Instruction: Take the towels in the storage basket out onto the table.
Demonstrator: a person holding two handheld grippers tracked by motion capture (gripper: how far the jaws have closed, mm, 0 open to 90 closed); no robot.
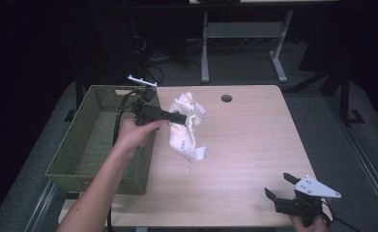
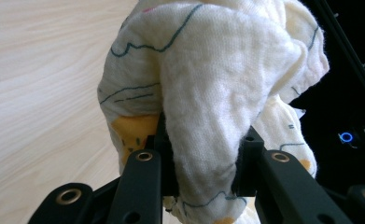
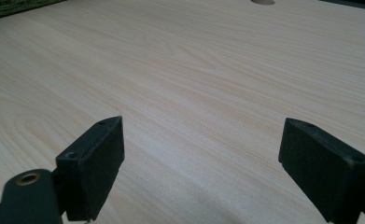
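A cream cloth (image 1: 186,126) with blue lines and yellow patches hangs crumpled above the wooden table (image 1: 244,145), near its left side. My left gripper (image 1: 179,117) is shut on the cloth's upper part; in the left gripper view the fabric (image 2: 208,93) bulges out between the two black jaws. The cloth's lower end trails down to about the tabletop. My right gripper (image 1: 279,186) rests near the table's front right corner, jaws wide apart with bare wood between them (image 3: 201,154).
A green woven basket (image 1: 99,140) stands along the table's left edge, right beside the left hand. A round cable hole (image 1: 226,98) sits at the back of the table. A desk frame (image 1: 244,34) stands on the floor behind.
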